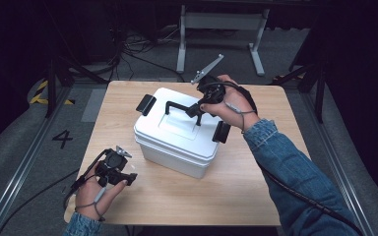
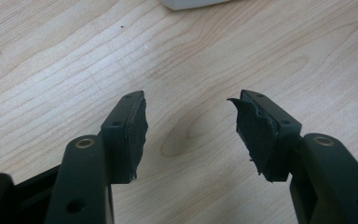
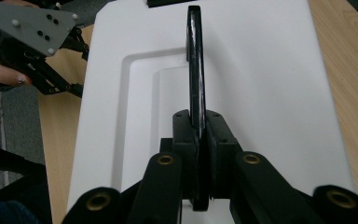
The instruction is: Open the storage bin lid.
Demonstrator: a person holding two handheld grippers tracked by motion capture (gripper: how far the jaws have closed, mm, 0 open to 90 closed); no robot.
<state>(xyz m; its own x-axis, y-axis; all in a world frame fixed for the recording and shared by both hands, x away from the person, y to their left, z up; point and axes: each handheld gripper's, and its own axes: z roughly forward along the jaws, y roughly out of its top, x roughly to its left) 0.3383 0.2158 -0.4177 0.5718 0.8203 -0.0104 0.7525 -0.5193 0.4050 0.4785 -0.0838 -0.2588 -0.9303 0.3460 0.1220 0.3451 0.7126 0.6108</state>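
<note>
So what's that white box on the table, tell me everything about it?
The white lidded box looks like plastic, rectangular with rounded corners, and sits skewed near the middle of the wooden table. Black latches clasp both ends. Its black carry handle stands upright from a recessed lid panel, pinched by the right gripper.
</note>
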